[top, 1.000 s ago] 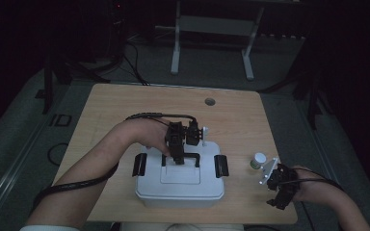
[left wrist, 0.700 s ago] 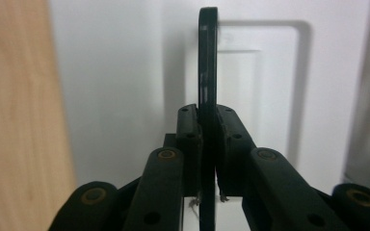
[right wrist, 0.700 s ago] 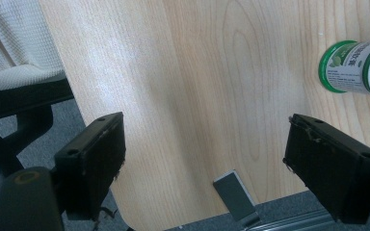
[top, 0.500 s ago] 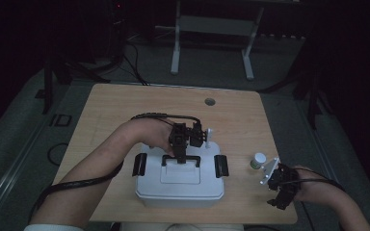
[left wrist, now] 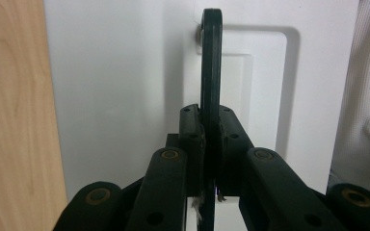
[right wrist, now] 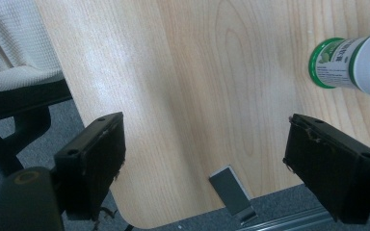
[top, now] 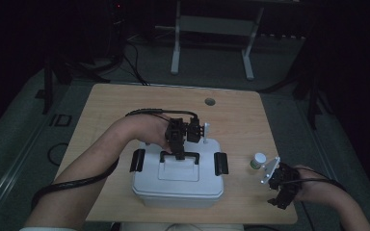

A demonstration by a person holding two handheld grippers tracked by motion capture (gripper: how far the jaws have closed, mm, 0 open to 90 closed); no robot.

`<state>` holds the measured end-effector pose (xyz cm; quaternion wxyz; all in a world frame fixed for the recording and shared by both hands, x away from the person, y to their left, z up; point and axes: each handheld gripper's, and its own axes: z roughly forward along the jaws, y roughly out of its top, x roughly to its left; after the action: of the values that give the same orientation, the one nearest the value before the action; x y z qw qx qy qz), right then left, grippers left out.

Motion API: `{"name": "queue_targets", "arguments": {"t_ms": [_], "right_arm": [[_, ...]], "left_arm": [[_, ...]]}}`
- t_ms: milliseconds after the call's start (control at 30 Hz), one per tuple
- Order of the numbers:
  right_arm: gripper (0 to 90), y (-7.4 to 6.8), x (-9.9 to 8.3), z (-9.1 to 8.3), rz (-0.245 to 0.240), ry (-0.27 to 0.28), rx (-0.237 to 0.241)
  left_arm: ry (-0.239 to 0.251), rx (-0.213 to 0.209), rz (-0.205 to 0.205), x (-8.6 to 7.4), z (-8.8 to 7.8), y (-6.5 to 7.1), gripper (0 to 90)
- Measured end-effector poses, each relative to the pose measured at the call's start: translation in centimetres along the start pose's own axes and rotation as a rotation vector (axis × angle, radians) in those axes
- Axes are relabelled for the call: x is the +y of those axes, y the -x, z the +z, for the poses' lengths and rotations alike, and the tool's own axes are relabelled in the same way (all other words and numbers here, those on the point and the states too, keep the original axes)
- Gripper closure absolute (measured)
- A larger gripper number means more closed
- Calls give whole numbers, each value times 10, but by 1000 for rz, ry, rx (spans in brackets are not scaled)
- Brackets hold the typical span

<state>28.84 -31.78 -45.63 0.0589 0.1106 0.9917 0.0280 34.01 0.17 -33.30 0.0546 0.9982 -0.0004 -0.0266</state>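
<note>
A white lidded box [top: 178,180] with a black handle [top: 180,156] and a black latch at each side sits at the table's near middle. My left gripper [top: 179,153] reaches over the box's far edge and is shut on the handle. In the left gripper view the handle [left wrist: 211,72] stands on edge, pinched between my left gripper's [left wrist: 211,130] pads above the white lid [left wrist: 125,72]. My right gripper [top: 282,190] hovers open at the table's near right corner. In its own view my right gripper [right wrist: 207,159] holds nothing, and the white-capped, green-labelled bottle [right wrist: 351,62] stands beyond its right jaw.
The small bottle [top: 257,160] stands just right of the box. The wooden table [top: 111,110] has a round cable hole [top: 210,101] near its far edge. A metal stand and cables lie on the floor behind. A chair [right wrist: 14,120] edges the table's near corner.
The left gripper has shifted slightly over the handle and now sits clamped on its middle. The right gripper, the bottle and the box have stayed in place.
</note>
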Motion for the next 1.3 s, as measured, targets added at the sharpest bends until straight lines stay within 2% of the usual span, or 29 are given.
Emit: {"name": "queue_targets", "arguments": {"t_ms": [400,433,533,667,1067,1200,1300], "right_arm": [[140,0,2,-1,7,-1,6],[140,0,2,-1,7,-1,6],[138,0,2,0,14,3,2],[131,1,3,-3,20,15,5],[129,-1,7,-1,12,5,11],[123,-1,8,-1,10,8,11],[123,-2,9,-3,11,11,14]], "left_arm": [[25,17,-12,-14,-18,0,835],[28,23,-28,-19,-23,-1,835],[35,41,-36,-27,-30,-2,835],[47,53,-68,-40,-36,-4,835],[57,79,-182,-88,-52,-10,835],[60,87,-205,-101,-55,-12,835],[64,98,-258,-123,-58,-12,835]]}}
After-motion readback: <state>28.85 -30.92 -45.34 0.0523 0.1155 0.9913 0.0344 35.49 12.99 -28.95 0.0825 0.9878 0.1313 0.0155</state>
